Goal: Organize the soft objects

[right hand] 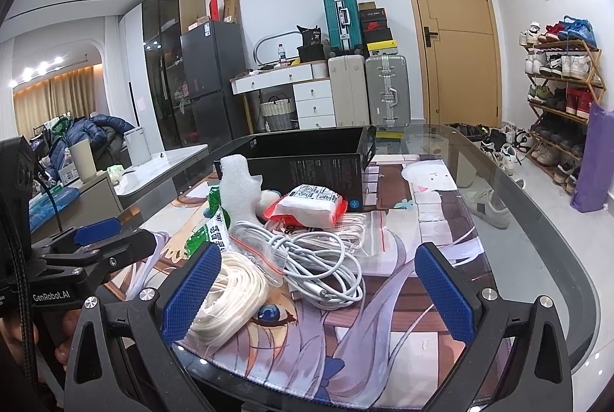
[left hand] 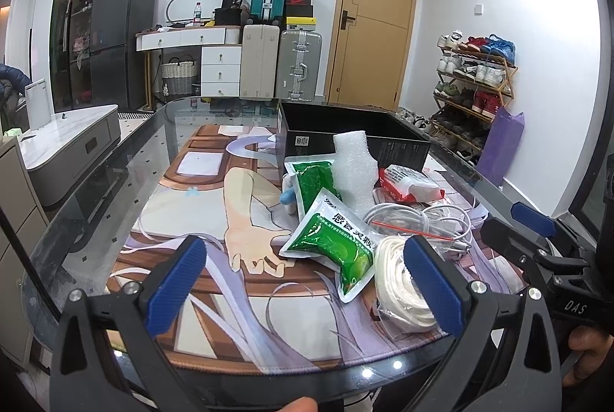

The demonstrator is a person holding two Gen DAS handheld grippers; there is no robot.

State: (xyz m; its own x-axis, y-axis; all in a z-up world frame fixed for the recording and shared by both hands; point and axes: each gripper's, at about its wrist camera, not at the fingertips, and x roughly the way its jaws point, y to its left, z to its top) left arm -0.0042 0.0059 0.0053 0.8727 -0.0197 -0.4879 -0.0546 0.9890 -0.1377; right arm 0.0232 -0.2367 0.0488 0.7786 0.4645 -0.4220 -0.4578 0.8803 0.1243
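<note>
Your left gripper and right gripper both gape wide, holding nothing. The rope coil lies at two o'clock of the left, green packet at twelve.

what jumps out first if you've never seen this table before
A heap of soft clutter in the middle of the printed mat: green sachets, a white foam piece, a red-and-white packet and tangled white cables. Behind it stands an open black box. Both grippers, left and right, are open near the table's front edge.
</note>
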